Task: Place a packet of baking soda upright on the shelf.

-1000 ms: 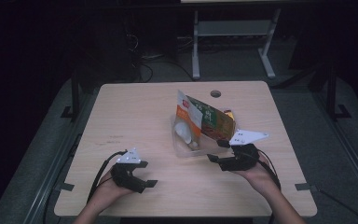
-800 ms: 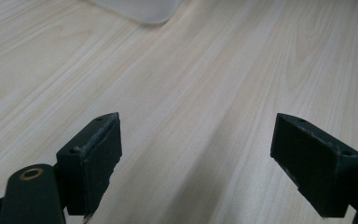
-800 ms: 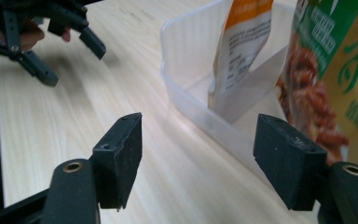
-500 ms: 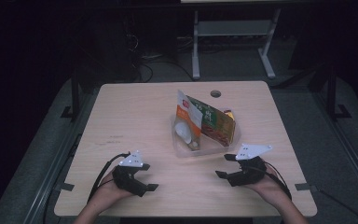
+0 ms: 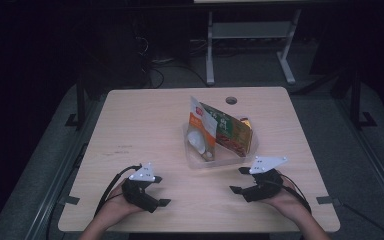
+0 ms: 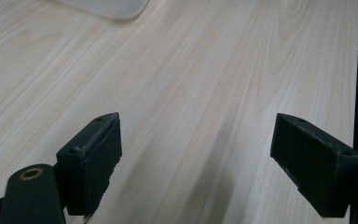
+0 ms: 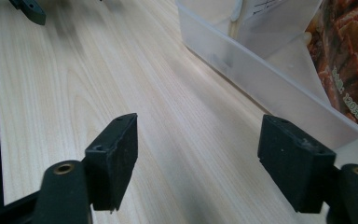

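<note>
A clear plastic tray [image 5: 195, 159] sits mid-table holding an upright orange and green snack bag [image 5: 225, 129] and a white round item [image 5: 196, 140]. My right gripper [image 5: 238, 180] rests near the front edge, just short of the tray's near right corner. Its jaws have just been opening and stand open with nothing between them. In the right gripper view [image 7: 203, 158] the tray wall [image 7: 261, 79] and the bag [image 7: 349, 56] lie ahead to the right. My left gripper [image 5: 161, 190] lies open at the front left. In its own view [image 6: 200, 158] only bare wood lies between the jaws.
The wooden table [image 5: 145, 125] has a round cable hole [image 5: 231, 100] near its far edge. A tray corner [image 6: 107, 7] shows at the top of the left gripper view. A metal stand [image 5: 250, 35] is on the dark floor behind the table.
The right gripper has drawn back from the tray toward the near edge and sunk to the table, its jaws a little wider. The left gripper has stayed put.
</note>
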{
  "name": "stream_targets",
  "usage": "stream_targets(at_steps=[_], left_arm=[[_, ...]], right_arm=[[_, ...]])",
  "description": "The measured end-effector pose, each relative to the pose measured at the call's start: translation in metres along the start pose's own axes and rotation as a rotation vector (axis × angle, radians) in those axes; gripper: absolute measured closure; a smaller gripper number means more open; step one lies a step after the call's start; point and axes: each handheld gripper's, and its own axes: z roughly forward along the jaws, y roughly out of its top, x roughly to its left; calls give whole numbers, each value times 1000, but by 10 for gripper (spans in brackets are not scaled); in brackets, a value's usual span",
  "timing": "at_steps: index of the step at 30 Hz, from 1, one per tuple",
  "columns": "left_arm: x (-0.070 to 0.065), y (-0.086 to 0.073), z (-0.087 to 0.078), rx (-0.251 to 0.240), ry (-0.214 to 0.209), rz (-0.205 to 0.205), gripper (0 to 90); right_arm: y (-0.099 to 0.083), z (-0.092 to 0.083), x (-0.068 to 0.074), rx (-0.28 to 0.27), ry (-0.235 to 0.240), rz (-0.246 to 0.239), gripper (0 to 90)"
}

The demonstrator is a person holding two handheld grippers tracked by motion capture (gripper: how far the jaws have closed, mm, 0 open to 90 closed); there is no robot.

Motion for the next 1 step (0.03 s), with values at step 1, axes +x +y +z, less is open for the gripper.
stream_targets(at_steps=[1], left_arm=[[0,0,0,3,-2,2,158]], right_arm=[[0,0,0,-2,-2,2,275]])
